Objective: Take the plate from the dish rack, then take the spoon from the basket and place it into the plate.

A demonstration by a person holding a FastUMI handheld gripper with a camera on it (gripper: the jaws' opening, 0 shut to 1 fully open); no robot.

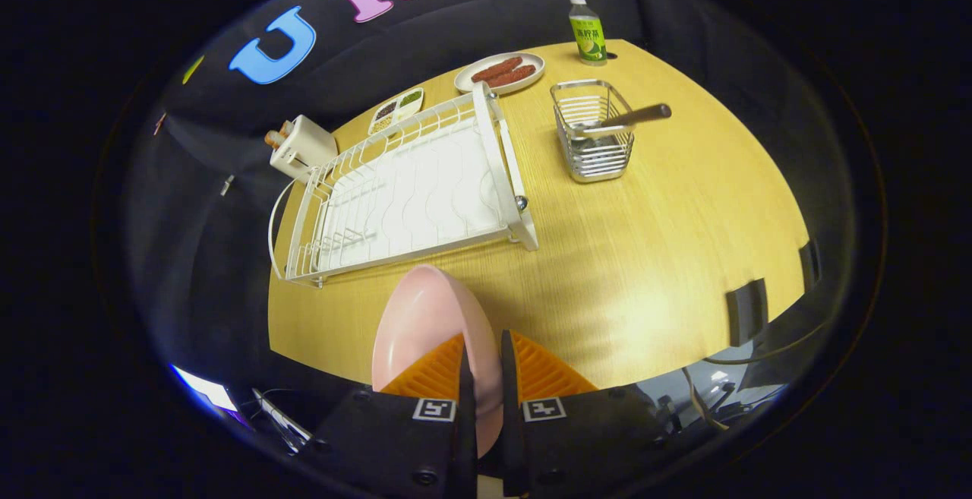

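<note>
A pink plate (pixel 425 324) stands on edge between my fingers, held up above the wooden table. My gripper (pixel 484 366) is shut on the plate, one finger pressing each face near its rim. Beyond it lies the white dish rack (pixel 410 191), with nothing in its slots. Farther off, right of the rack, stands a wire basket (pixel 594 131) with a spoon (pixel 626 118) in it; the spoon's dark handle sticks out over the basket's right rim.
A plate of sausages (pixel 500 72) sits behind the rack, with a green bottle (pixel 587 31) behind the basket. A small divided dish (pixel 396 110) and a white box (pixel 302 148) stand at the rack's far left. Bare tabletop (pixel 668 256) lies ahead right.
</note>
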